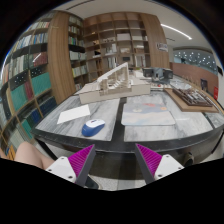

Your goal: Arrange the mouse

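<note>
- Clearly the mouse, a small blue and white one, is the anchor: it sits on the glass table, ahead of the gripper and a little to its left, nearer the left finger than the right.
- Just beyond the mouse lies a white sheet of paper, close to it but apparently not under it.
- To the right of the mouse a larger pale sheet rests flat on the table, well apart from it.
- Farther beyond the mouse stand architectural models, and behind those, tall bookshelves line the room.
- As for progress, the task looks barely begun: the mouse rests on its own on the table, untouched, and the grasp and the placing both seem left to do.
- The gripper's fingers stand wide apart, their magenta pads facing each other across an empty gap; they hold nothing and touch nothing, hovering short of the mouse.
- Reaching it would likely call for moving forward and leftward before closing.
</note>
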